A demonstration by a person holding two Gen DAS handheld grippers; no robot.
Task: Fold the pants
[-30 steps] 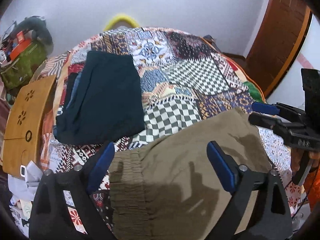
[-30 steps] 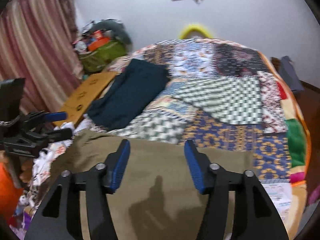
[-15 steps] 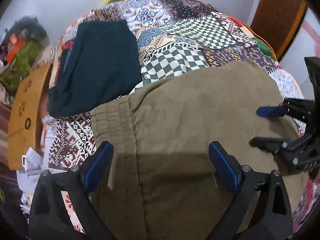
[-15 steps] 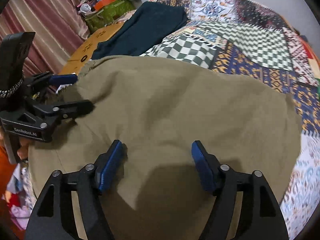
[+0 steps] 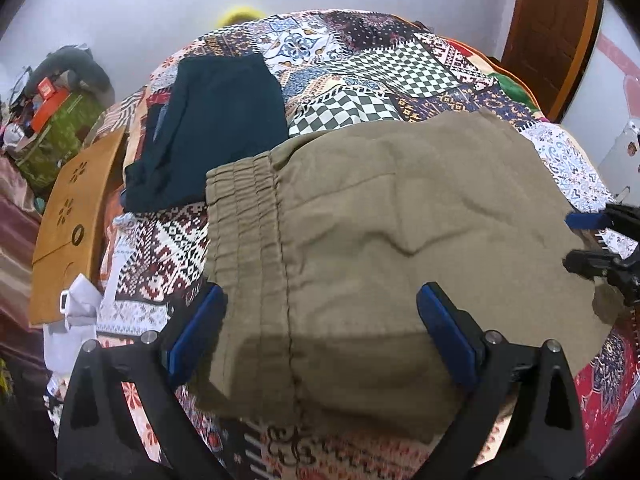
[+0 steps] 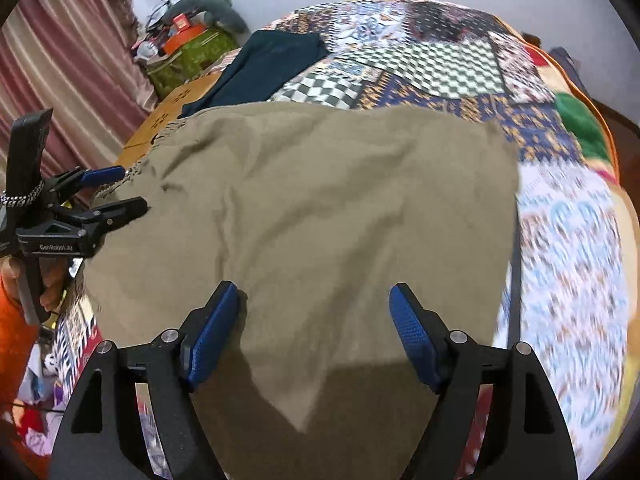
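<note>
Both wrist views look down close over the olive pants [image 5: 380, 240], from opposite ends.

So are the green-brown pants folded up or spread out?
Folded. The olive pants lie as one short block on the quilt, no legs trailing.

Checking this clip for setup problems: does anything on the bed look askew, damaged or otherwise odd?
Nothing damaged or spilled. The olive pants lie spread on the patchwork bedspread with a few wrinkles near the middle. Both the left gripper and right gripper are open above them. Dark folded pants sit tidily behind.
</note>
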